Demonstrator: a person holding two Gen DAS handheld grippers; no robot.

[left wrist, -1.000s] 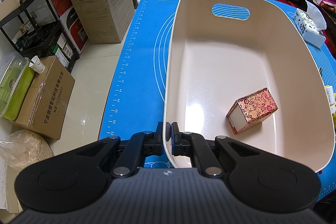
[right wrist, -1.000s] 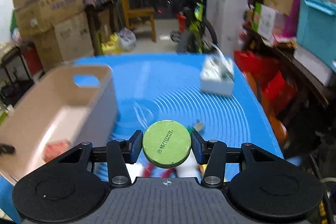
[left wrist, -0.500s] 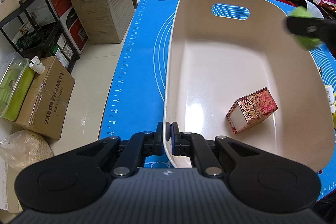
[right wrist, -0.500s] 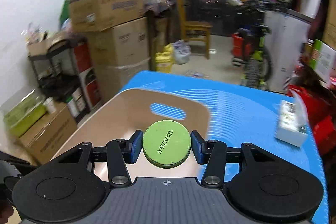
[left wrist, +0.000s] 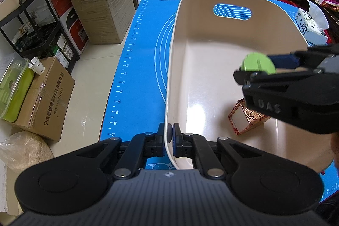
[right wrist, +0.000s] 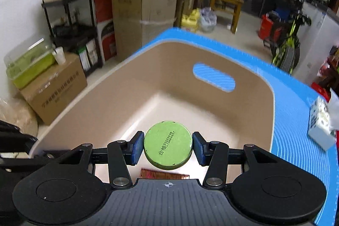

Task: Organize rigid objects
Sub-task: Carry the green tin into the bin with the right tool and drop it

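From the left wrist view, the left gripper (left wrist: 168,139) is pinching the near rim of the beige bin (left wrist: 172,69), its pads closed onto the thin wall from either side, probably to steady the bin on the blue mat (left wrist: 137,56) while things go in. The right gripper (left wrist: 257,68) is reaching in from the right above the bin, holding the green round tin (left wrist: 254,63); below it a red patterned box (left wrist: 247,118) is lying on the bin floor. From the right wrist view, the right gripper (right wrist: 168,146) is clamping the green round tin (right wrist: 168,144) by its rim, printed face toward the camera, jaws opened only to the tin's width. The tin is hanging over the beige bin (right wrist: 127,77), a sensible place to let go, with the red patterned box (right wrist: 163,174) just underneath. A tissue box (right wrist: 320,120) is sitting on the mat to the right.
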